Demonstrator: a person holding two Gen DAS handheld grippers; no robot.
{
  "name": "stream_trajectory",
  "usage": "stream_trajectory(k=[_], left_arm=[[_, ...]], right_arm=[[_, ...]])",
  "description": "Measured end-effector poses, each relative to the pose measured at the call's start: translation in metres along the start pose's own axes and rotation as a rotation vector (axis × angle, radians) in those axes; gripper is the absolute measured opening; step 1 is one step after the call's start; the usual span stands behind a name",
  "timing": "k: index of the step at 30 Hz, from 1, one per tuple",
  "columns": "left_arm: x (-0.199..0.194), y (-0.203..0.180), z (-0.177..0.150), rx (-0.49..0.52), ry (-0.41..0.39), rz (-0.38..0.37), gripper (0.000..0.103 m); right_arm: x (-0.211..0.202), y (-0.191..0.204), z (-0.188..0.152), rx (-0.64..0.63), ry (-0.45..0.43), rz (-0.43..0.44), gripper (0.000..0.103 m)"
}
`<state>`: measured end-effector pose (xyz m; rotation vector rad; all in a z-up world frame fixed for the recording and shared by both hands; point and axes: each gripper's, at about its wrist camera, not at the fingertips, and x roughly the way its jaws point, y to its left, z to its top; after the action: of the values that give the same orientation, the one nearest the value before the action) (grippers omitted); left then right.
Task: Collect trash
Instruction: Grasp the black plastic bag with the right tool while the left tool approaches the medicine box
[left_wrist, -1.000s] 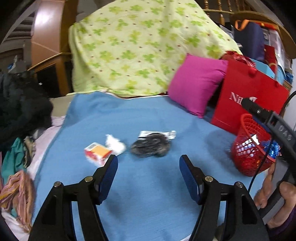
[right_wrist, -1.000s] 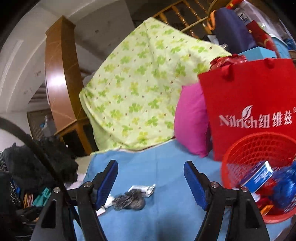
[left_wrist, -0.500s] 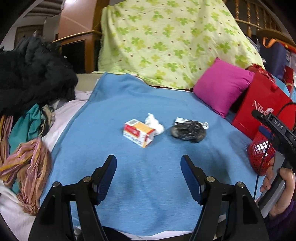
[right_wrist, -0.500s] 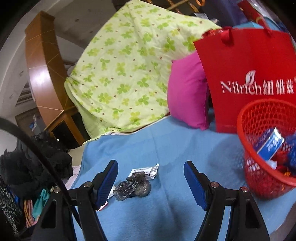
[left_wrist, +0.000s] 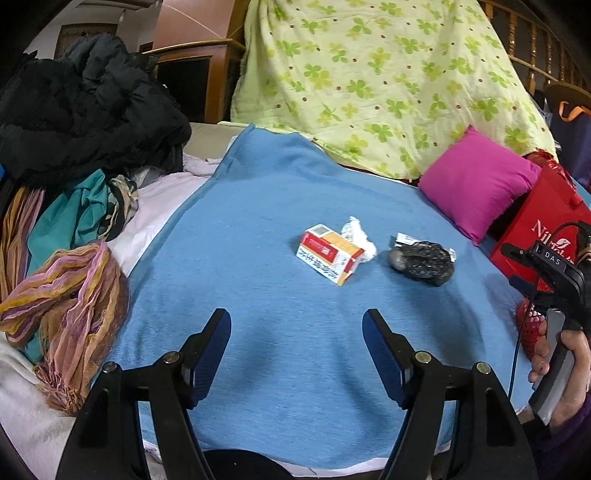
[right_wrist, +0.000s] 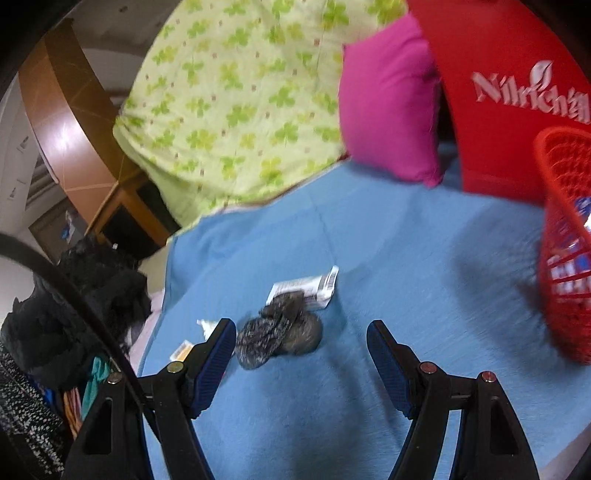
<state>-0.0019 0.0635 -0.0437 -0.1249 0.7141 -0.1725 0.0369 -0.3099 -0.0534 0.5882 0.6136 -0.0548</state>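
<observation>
Both tongs hang open and empty over the blue blanket (left_wrist: 258, 221): left gripper (left_wrist: 296, 347), right gripper (right_wrist: 301, 349). Trash sits mid-blanket: red-and-orange carton (left_wrist: 328, 254) touching a crumpled tissue (left_wrist: 356, 236), black crumpled bag (right_wrist: 279, 334) on a white wrapper (right_wrist: 314, 290), red basket (right_wrist: 565, 258) off right

Bed under blue blanket (left_wrist: 258, 295). Landmark: carton (left_wrist: 328, 254), mid-blanket, on its side. Tissue wad (left_wrist: 356, 236) touches its far right side. Black bag (left_wrist: 423, 262) just right of carton, on a wrapper (right_wrist: 314, 288). Red basket (right_wrist: 561, 258) farther right. Pink cushion (left_wrist: 476, 181) beyond, right. Clothes heap (left_wrist: 74, 221) well left, off the blanket.
</observation>
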Motion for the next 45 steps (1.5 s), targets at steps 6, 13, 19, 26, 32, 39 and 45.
stream_trajectory(k=[6, 13, 19, 26, 32, 39, 45], left_arm=[[0.026, -0.006, -0.002, 0.003, 0.040, 0.015, 0.074], [0.052, -0.021, 0.007, 0.035, 0.055, 0.025, 0.074], [0.076, -0.026, 0.041, 0.034, 0.017, 0.019, 0.077], [0.140, -0.029, 0.088, -0.042, 0.106, -0.039, 0.080], [0.192, -0.047, 0.097, -0.065, 0.217, 0.003, 0.080], [0.216, -0.062, 0.080, -0.060, 0.289, 0.030, 0.080], [0.211, -0.056, 0.075, -0.089, 0.293, 0.000, 0.072]], right_arm=[[0.034, -0.012, 0.005, 0.032, 0.104, 0.051, 0.077], [0.066, -0.017, 0.008, 0.094, 0.177, 0.133, 0.077], [0.096, -0.009, 0.010, 0.121, 0.213, 0.156, 0.077], [0.122, -0.002, 0.011, 0.153, 0.210, 0.117, 0.078], [0.145, 0.005, 0.004, 0.117, 0.288, 0.072, 0.078], [0.155, 0.004, -0.002, 0.035, 0.339, 0.055, 0.070], [0.147, 0.002, 0.001, 0.007, 0.333, 0.070, 0.043]])
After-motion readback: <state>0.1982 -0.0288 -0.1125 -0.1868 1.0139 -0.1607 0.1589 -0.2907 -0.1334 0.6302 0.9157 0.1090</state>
